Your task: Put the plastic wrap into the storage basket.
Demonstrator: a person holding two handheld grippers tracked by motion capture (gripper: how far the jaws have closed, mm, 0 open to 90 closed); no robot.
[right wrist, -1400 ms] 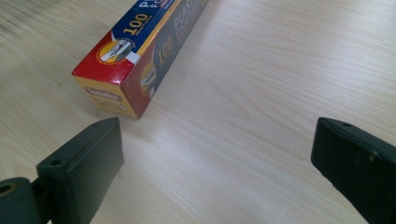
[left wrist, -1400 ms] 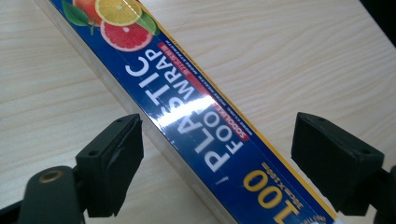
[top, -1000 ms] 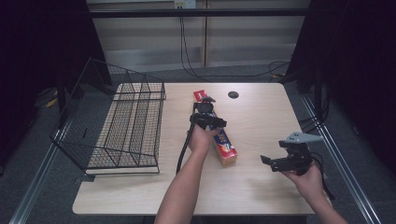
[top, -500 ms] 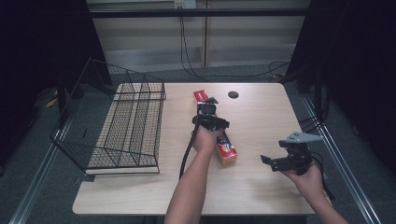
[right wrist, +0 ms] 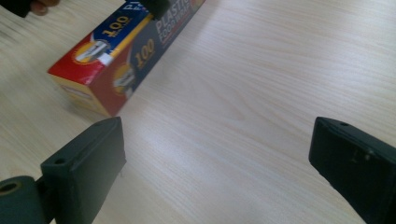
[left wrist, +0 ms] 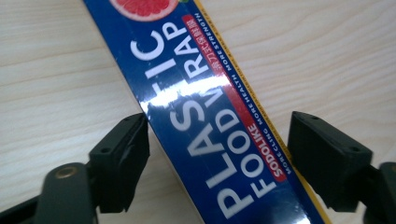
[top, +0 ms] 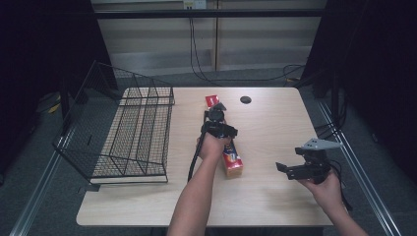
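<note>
A long plastic food wrap box (top: pixel 232 160), blue with red ends, lies along the middle of the table. My left gripper (top: pixel 216 117) reaches down over its middle part. In the left gripper view the box (left wrist: pixel 201 102) runs slantwise between the jaws of that gripper (left wrist: pixel 217 126). These jaws have just been closing; the left pad is at the box's edge and a thin gap shows at the right pad. My right gripper (top: pixel 282 169) hovers at the table's right, open and holding nothing. In its own view the right gripper (right wrist: pixel 219 140) frames bare wood, with the box's red end (right wrist: pixel 116 56) ahead on the left.
A black wire basket (top: pixel 133 132) stands on the left part of the wooden table (top: pixel 275 123), overhanging its left edge. A small dark round spot (top: pixel 245 100) sits near the far edge. Cables trail from both grippers.
The left hand has eased slightly toward me along the box, and its jaws have narrowed around it. The right gripper has stayed where it was.
</note>
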